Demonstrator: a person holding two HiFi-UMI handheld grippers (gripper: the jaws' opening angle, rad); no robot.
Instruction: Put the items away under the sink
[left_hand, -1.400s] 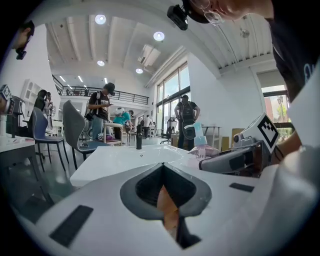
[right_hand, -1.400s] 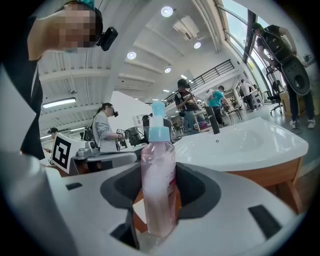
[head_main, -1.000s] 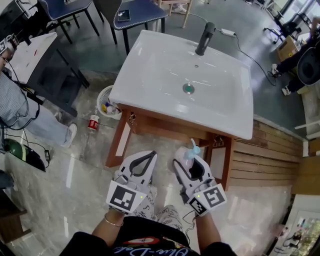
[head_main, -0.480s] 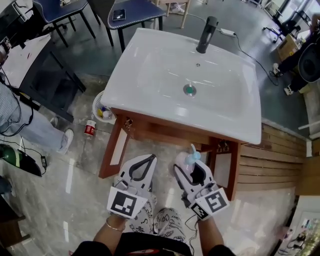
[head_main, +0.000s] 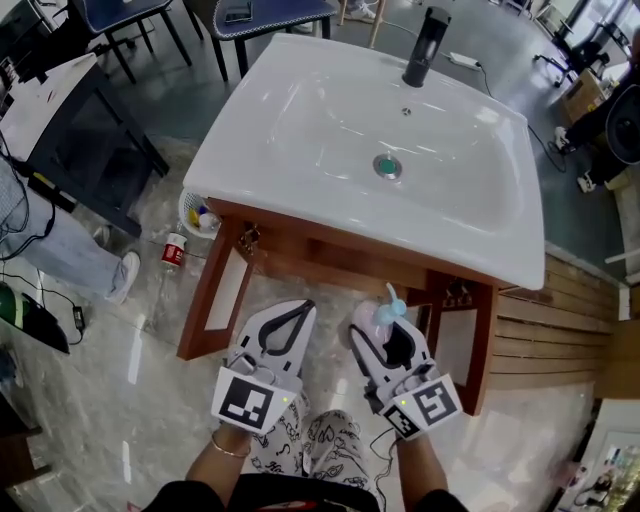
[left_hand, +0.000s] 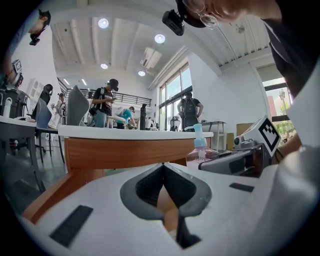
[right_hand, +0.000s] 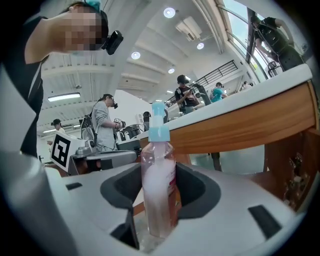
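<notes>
A clear pump bottle (head_main: 386, 312) with a light-blue pump and pinkish liquid stands upright between the pads of my right gripper (head_main: 383, 328), which is shut on it. In the right gripper view the bottle (right_hand: 159, 185) fills the gap between the jaws. My left gripper (head_main: 299, 309) is beside it on the left, shut with its tips touching and nothing in it (left_hand: 163, 166). Both grippers point at the wooden stand (head_main: 330, 250) under the white sink (head_main: 235, 150), a short way in front of it. The space under the basin is mostly hidden by the basin.
A black faucet (head_main: 425, 45) stands at the sink's far edge. Left of the stand are a small white basket (head_main: 192, 213) and a red can (head_main: 172, 250) on the floor. A dark table (head_main: 90, 130) stands further left. Wooden slats (head_main: 560, 320) lie at the right.
Both grippers and the head have come lower and nearer the sink's wooden front, which now fills more of the view. The bottle stays in the right gripper.
</notes>
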